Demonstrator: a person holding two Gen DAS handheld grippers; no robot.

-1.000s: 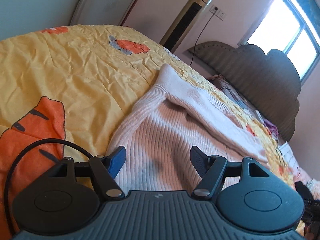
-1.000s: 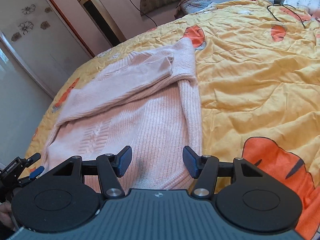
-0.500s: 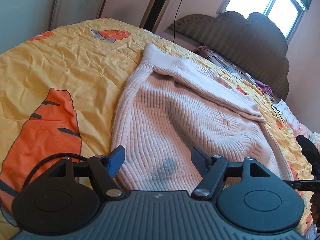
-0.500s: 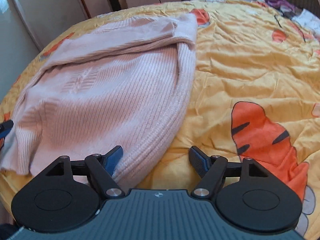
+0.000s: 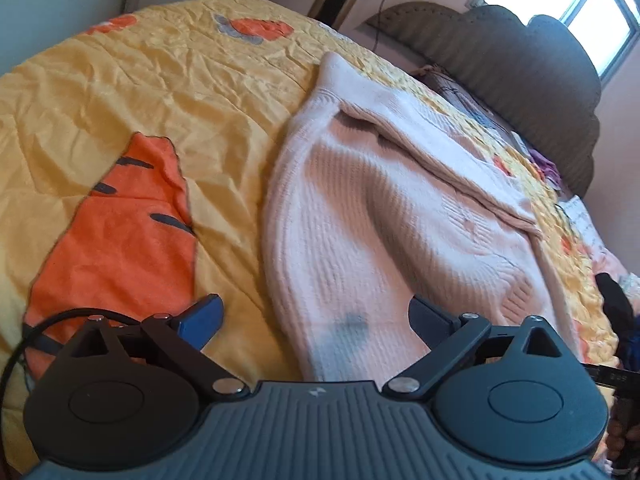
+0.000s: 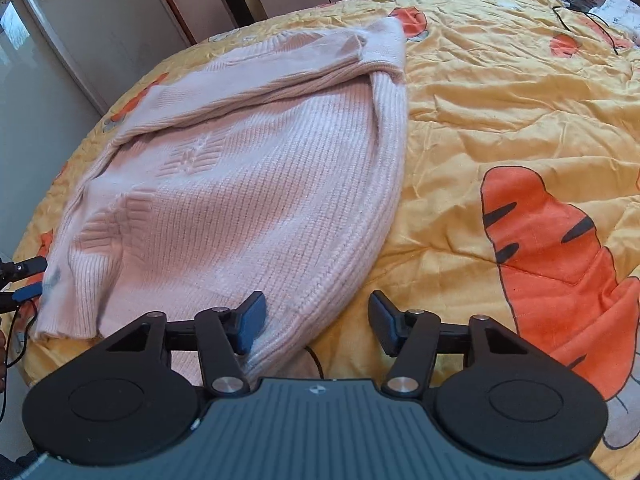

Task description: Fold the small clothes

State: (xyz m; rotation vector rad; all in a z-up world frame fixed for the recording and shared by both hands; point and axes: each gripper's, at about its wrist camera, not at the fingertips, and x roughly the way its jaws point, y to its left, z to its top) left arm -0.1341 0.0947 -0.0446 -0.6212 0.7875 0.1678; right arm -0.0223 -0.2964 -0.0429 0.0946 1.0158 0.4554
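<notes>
Pink ribbed sweater (image 6: 248, 184) (no readable label) lies near the yellow quilt's (image 6: 500, 112) edge; left gripper (image 5: 316, 320) spreading, right gripper (image 6: 318, 320) narrowing, neither pinching it.

Lit by daylight from a blown-out window (image 5: 588, 12) at top right of the left wrist view, its panes white and without detail. Soft motion blur there across the pink knit sweater (image 5: 384, 216) and the yellow quilt (image 5: 132, 92), ribbing smeared. Dark blurred shadow on the sweater's near hem between the pads. Sharper in the right wrist view: knit ribs on the sweater (image 6: 256, 184) crisp, quilt (image 6: 500, 112) creases showing a mild sheen. Strong fisheye bending in both, bed edge curving, dark vignetting at the corners. Gripper bodies along the bottom dim, nearly featureless black.
</notes>
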